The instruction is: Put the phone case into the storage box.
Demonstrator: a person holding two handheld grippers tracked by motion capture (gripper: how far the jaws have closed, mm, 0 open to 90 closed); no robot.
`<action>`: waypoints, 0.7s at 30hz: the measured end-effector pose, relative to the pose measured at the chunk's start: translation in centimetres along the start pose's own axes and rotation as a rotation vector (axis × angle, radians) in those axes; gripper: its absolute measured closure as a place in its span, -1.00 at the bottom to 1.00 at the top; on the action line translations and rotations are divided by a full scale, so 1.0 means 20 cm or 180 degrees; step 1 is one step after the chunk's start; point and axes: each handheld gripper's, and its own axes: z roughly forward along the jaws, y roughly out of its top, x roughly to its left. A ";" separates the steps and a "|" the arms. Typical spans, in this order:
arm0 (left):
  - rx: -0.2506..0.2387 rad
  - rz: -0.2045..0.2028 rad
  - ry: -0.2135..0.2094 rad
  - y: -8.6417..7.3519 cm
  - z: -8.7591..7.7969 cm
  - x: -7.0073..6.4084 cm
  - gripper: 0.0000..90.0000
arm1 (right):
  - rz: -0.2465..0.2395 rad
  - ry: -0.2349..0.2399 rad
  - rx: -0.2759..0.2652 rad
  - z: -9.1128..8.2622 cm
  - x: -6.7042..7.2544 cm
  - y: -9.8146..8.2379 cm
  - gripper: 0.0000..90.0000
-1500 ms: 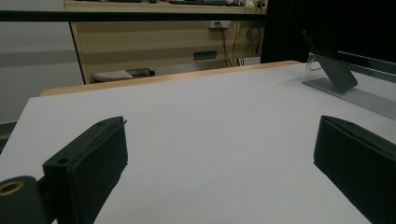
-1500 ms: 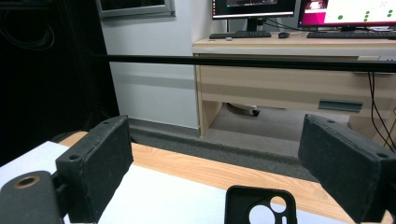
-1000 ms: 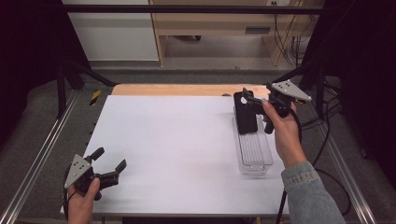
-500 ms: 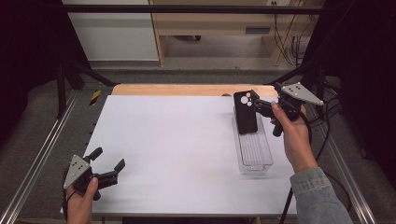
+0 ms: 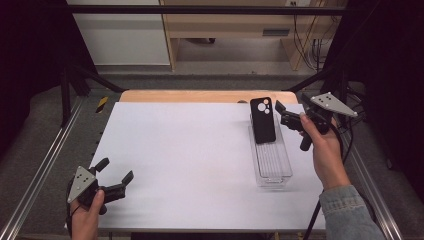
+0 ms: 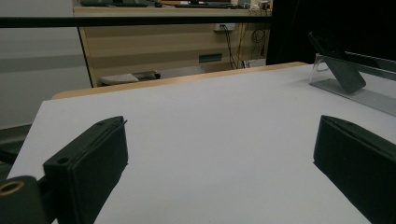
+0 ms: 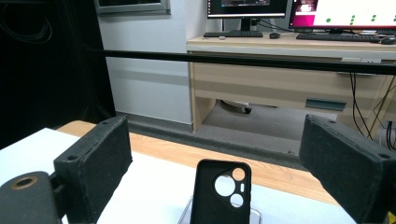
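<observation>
A black phone case (image 5: 262, 120) stands tilted at the far end of a clear plastic tray (image 5: 273, 167) on the right of the white table; its camera cut-outs face up. My right gripper (image 5: 281, 114) hovers just right of the case, open, with nothing between its jaws. In the right gripper view the case (image 7: 219, 191) stands low between the spread jaws, apart from both. My left gripper (image 5: 116, 170) rests open at the table's near left corner. In the left gripper view the case (image 6: 343, 70) and tray (image 6: 373, 95) lie far off at the right.
The white table top (image 5: 190, 150) has a wooden strip (image 5: 200, 96) along its far edge. Metal rails (image 5: 45, 165) run down both sides, and a small yellow item (image 5: 101, 103) lies off the far left corner. A desk (image 7: 289, 79) stands beyond the table.
My right gripper has drawn back to the right, away from the phone case, which stays leaning in the tray. The left gripper has not moved.
</observation>
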 end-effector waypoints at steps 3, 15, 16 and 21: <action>-0.0004 -0.0006 0.0003 0.00 0.00 0.00 -0.93 | -0.0013 0.0027 0.0011 -0.02 -0.01 0.00 -0.79; -0.0014 -0.0064 -0.0019 0.00 0.00 0.01 -0.92 | -0.0054 0.0019 0.0000 -0.10 -0.03 -0.03 -0.79; -0.0014 -0.0062 -0.0018 0.00 0.00 0.01 -0.92 | -0.0053 0.0020 0.0003 -0.10 -0.03 -0.03 -0.79; -0.0010 -0.0075 -0.0053 0.00 0.00 0.00 -0.92 | -0.0050 -0.0017 -0.0033 -0.15 -0.05 -0.04 -0.79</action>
